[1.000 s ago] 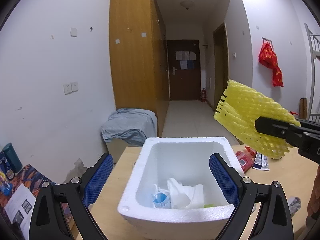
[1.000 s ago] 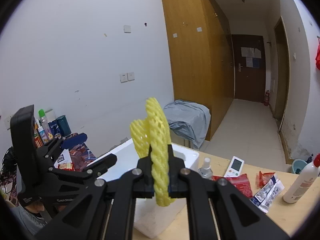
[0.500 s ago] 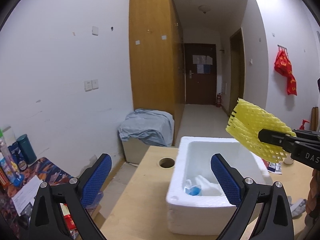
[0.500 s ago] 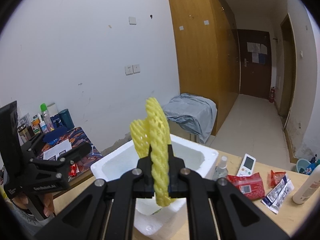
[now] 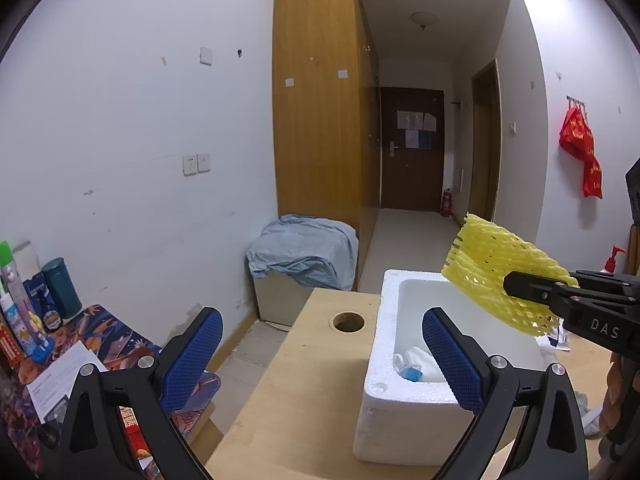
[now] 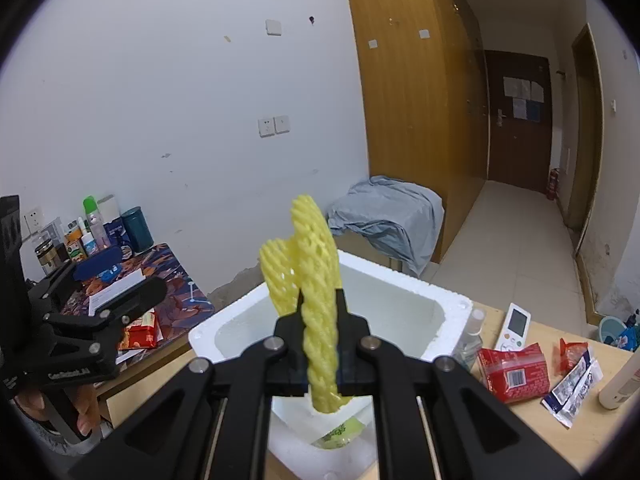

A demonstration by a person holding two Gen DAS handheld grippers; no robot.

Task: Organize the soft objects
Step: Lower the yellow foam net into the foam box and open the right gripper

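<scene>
since a second ago your left gripper [image 5: 320,352] has drifted left of the foam box [image 5: 384,392], jaws wide and empty. your right gripper [image 6: 320,340] pinches one yellow foam net [image 6: 316,280] tight, above the box's opening. centre it before you let go. beyond: one box, two red packets [image 6: 512,372] on the table [image 6: 552,436].

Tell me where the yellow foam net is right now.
The yellow foam net is clamped in the right gripper, held above the open white foam box on the wooden table.
</scene>
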